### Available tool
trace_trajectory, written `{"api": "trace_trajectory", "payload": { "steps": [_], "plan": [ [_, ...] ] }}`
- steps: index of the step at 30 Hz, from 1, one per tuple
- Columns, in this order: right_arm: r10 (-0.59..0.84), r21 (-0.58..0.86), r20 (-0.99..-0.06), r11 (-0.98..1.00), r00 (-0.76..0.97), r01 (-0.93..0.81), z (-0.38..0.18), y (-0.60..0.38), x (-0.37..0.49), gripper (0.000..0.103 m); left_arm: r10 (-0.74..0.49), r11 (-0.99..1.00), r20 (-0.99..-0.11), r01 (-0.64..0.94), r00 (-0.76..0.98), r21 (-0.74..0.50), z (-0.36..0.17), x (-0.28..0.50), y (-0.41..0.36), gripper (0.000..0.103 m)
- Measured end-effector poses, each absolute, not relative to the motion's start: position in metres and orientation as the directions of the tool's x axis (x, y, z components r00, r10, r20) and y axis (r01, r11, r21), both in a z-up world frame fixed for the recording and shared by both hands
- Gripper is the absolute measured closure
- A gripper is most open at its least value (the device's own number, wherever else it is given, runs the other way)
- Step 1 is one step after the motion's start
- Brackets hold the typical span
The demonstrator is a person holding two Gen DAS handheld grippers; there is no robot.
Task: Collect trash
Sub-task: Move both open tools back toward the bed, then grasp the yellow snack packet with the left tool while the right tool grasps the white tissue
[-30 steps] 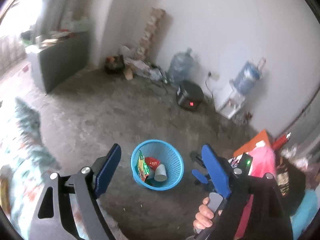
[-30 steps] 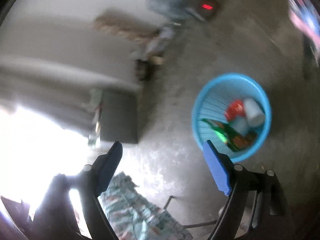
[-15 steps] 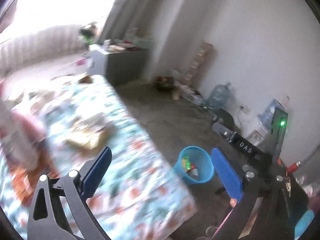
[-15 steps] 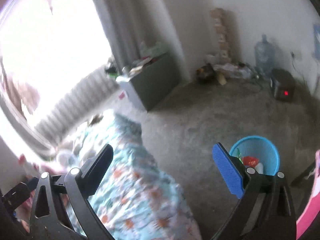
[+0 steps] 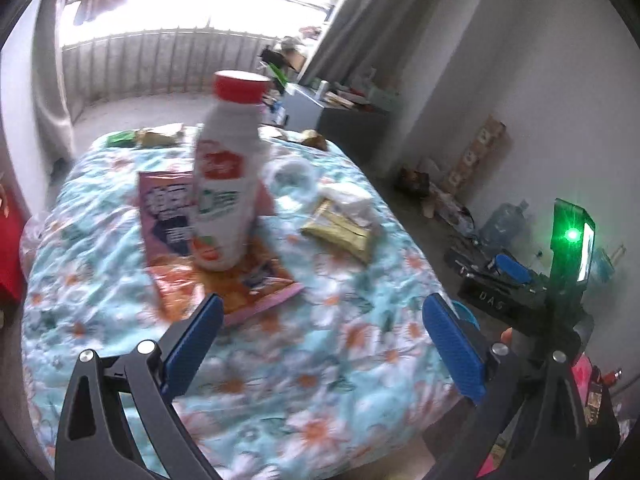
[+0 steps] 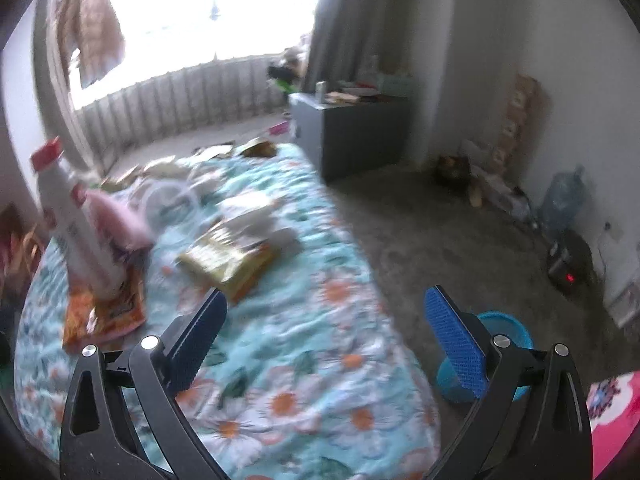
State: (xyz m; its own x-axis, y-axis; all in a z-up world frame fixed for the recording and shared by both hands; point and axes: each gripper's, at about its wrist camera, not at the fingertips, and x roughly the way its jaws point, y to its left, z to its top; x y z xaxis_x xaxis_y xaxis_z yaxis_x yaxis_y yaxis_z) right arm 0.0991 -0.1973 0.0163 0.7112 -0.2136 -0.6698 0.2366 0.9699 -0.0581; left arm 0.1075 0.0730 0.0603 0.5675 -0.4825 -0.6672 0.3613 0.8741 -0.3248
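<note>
A white bottle with a red cap (image 5: 226,176) stands upright on a pink and orange snack bag (image 5: 208,248) on the floral bedspread (image 5: 320,360). A gold wrapper (image 5: 340,232), white tissue (image 5: 348,200) and a clear cup (image 5: 292,176) lie to its right. My left gripper (image 5: 320,344) is open and empty, above the bed in front of the bottle. My right gripper (image 6: 324,340) is open and empty over the bed's right edge; the bottle (image 6: 76,216) and gold wrapper (image 6: 228,260) lie ahead to its left. The blue trash basket (image 6: 500,356) stands on the floor behind its right finger.
More wrappers (image 5: 160,136) lie at the bed's far end. A grey cabinet (image 6: 348,132) stands by the curtain. A water jug (image 6: 564,200), a black appliance (image 6: 568,264) and clutter line the right wall. The concrete floor (image 6: 440,232) lies between bed and wall.
Both grippers have swung up and left from over the blue basket on the floor to over the bed. Bottle and wrappers have come into view. Both stayed open.
</note>
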Motion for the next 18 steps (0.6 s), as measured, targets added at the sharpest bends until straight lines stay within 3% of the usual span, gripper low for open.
{"api": "trace_trajectory", "payload": {
  "steps": [10,18],
  "plan": [
    [0.000,0.065,-0.686,0.996,0.728,0.062,0.007,-0.166,0.119,0.008,-0.453,0.891,-0.623,0.304,0.638,-0.337,0.043,0.114,0.114,0.005],
    [0.080,0.141,-0.678,0.990,0.730,0.023,0.002,-0.161,0.129,0.008,-0.467,0.884,-0.594,0.329,0.655,-0.333,0.033,0.123,0.115,0.005]
  ]
}}
